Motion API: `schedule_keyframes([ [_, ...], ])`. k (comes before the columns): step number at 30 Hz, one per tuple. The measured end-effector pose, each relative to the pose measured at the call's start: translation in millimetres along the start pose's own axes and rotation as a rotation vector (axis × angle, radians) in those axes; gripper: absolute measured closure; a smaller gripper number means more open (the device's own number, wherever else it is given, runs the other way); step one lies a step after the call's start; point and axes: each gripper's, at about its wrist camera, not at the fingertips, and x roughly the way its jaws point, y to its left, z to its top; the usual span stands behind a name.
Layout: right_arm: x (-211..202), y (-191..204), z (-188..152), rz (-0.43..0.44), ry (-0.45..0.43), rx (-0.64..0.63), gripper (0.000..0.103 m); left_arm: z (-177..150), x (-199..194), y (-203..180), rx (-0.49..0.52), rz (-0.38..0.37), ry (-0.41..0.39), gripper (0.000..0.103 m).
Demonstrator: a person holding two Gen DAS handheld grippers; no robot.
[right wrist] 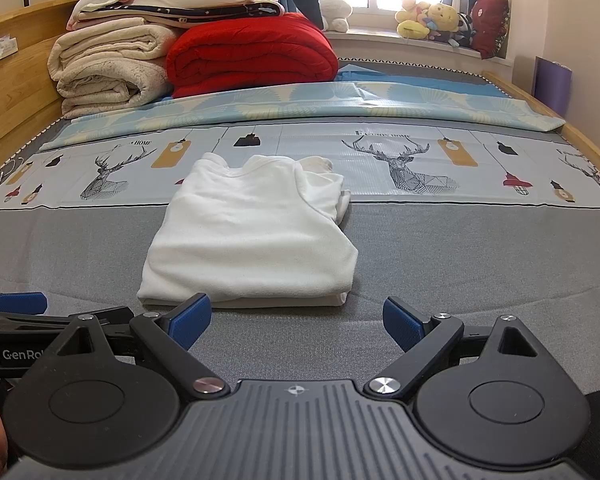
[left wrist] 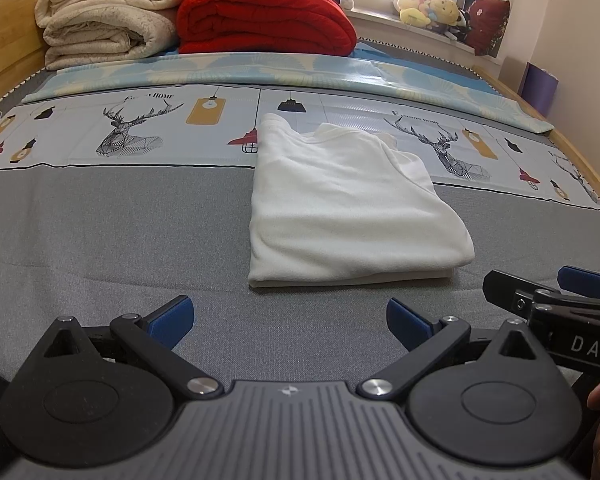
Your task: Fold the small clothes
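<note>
A white small garment (left wrist: 348,204) lies folded into a rough rectangle on the grey bed cover, its far end on the deer-print sheet. It also shows in the right wrist view (right wrist: 252,236). My left gripper (left wrist: 290,322) is open and empty, just short of the garment's near edge. My right gripper (right wrist: 296,320) is open and empty, close to the near edge, its left pad (right wrist: 192,318) almost at the fabric. The right gripper's side also shows in the left wrist view (left wrist: 556,300), to the right of the garment.
A red folded quilt (left wrist: 264,20) and cream blankets (left wrist: 104,16) are stacked at the bed's far end. A blue patterned sheet (left wrist: 260,70) lies across the bed. Plush toys (left wrist: 432,10) sit on the window sill. Wooden bed frame (right wrist: 16,92) at left.
</note>
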Motion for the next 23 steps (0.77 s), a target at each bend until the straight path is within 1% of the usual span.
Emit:
schedule_keyframes([
  [15,0.1,-0.8,-0.1,0.001,0.001,0.002,0.010,-0.2,0.3,0.0,0.000,0.000,-0.001,0.001],
  [23,-0.3,0.1,0.7,-0.002,0.002,0.007,0.010,4.9,0.2,0.9,0.004,-0.001,-0.001,0.001],
])
